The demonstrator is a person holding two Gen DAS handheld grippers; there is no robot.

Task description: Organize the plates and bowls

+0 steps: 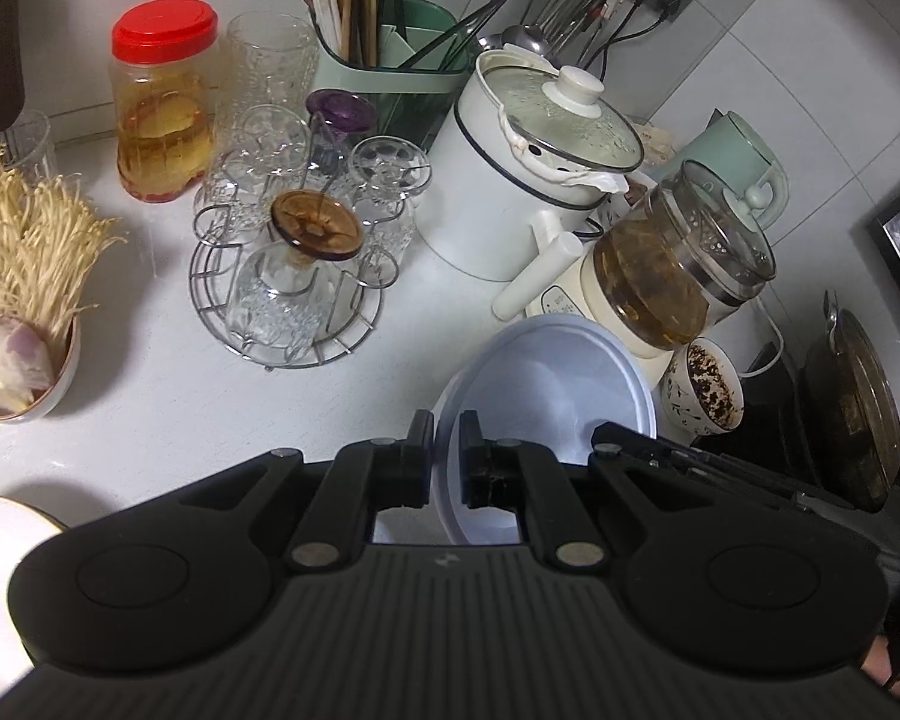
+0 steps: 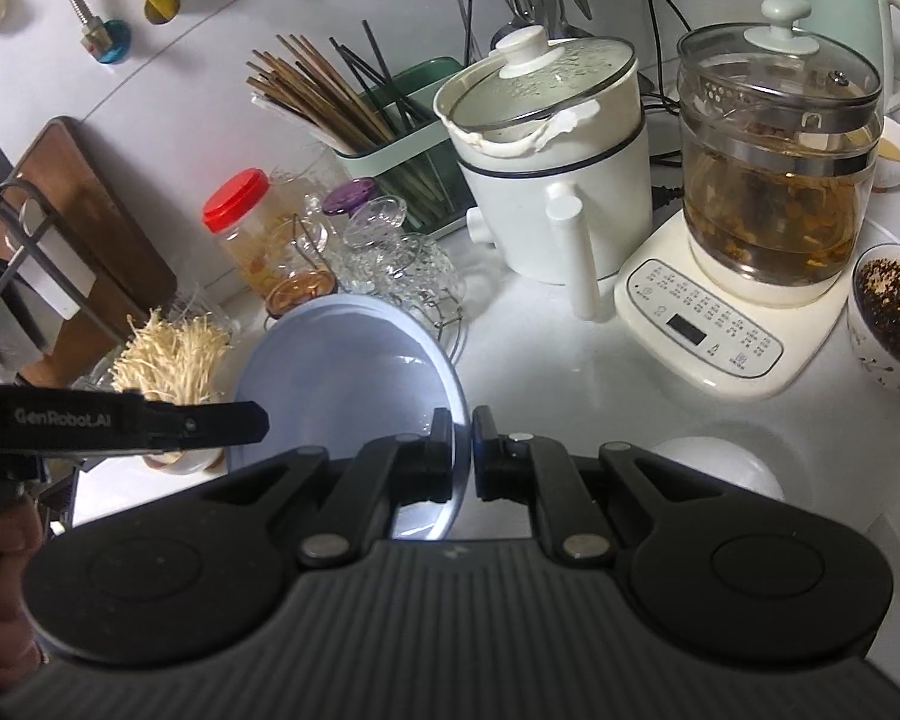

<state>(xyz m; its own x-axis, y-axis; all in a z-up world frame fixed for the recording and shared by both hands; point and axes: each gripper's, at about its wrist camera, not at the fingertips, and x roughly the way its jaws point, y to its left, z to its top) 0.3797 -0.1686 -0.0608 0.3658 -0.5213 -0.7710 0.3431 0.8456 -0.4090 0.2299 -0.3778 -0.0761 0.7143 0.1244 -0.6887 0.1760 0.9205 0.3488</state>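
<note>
The left claw (image 1: 447, 444) and right claw (image 2: 462, 441) each pinch opposite rims of the pale blue bowl (image 2: 354, 372), held above the worktop (image 1: 168, 372). It looks light, rigid, glossy, so likely slippery; rim grips suit it.
</note>
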